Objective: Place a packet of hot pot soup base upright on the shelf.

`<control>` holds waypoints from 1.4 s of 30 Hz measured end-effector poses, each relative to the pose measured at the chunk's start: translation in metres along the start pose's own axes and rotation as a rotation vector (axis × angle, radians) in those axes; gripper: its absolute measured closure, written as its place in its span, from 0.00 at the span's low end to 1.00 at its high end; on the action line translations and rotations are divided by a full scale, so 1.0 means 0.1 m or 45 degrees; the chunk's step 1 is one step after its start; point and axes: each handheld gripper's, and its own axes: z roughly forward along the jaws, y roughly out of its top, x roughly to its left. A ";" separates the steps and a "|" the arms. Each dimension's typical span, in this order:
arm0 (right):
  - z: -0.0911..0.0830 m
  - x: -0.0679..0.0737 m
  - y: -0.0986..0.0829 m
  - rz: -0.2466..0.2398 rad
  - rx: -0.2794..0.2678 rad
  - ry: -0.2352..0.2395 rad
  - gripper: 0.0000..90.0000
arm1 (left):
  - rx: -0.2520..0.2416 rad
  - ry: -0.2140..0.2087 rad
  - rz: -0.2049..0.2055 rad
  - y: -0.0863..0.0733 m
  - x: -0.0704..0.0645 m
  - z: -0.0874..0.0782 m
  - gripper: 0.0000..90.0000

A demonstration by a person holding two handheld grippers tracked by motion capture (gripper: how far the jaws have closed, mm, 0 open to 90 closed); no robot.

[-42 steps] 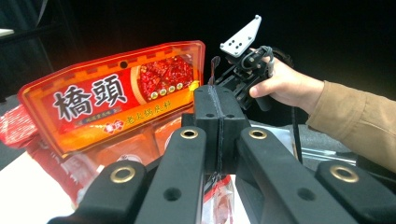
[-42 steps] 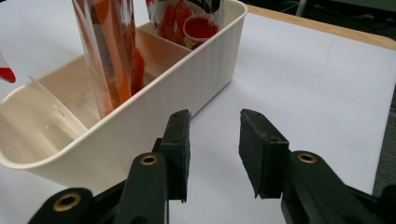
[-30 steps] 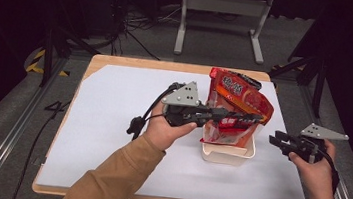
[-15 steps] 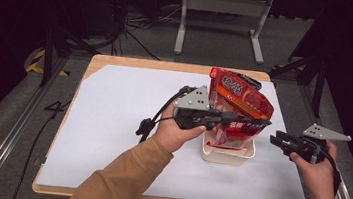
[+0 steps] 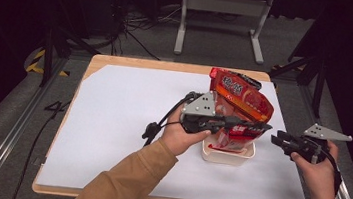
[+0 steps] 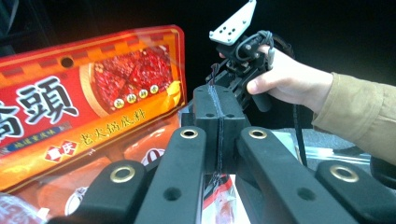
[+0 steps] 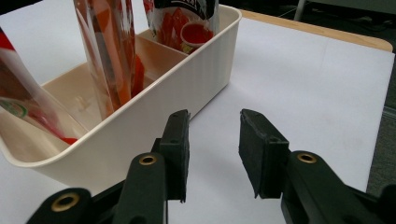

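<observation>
- A wooden table (image 5: 118,62) is seen from above, most of its top covered by a white sheet (image 5: 122,118).
- A cream plastic bin (image 5: 227,154) stands on the sheet toward the table's right side; in the right gripper view its near wall (image 7: 154,112) and an inner divider are shown, so that separate compartments are formed.
- A large red and orange snack bag (image 5: 239,104) is held above the bin, tilted, with its lower end reaching down into the bin; in the left gripper view its printed front (image 6: 93,93) is seen just to the left of the jaws.
- Further pouches (image 7: 109,51) are stood upright in the bin's compartments, as shown in the right gripper view.
- The left gripper (image 5: 257,125) is held over the bin, across the bag's lower part. Its jaws are pressed together in the left gripper view (image 6: 219,126), with a thin edge of clear and red film pinched between them, so the bag is clamped at its edge.
- The right gripper (image 5: 280,140) is held low just to the right of the bin, apart from it. Its jaws are seen spread apart in the right gripper view (image 7: 214,154), with only the white sheet between them.
</observation>
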 end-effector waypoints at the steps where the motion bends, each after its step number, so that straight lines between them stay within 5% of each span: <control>1: 0.00 0.00 0.00 0.001 -0.002 0.001 0.70 | -0.002 0.001 -0.002 -0.01 0.00 0.01 1.00; 19: 0.01 0.01 0.01 -0.003 0.006 0.001 0.69 | 0.017 0.000 -0.040 -0.23 0.03 0.12 1.00; 42: 0.04 0.01 0.00 0.002 0.015 0.002 0.68 | 0.072 0.034 -0.100 -0.51 0.12 0.01 1.00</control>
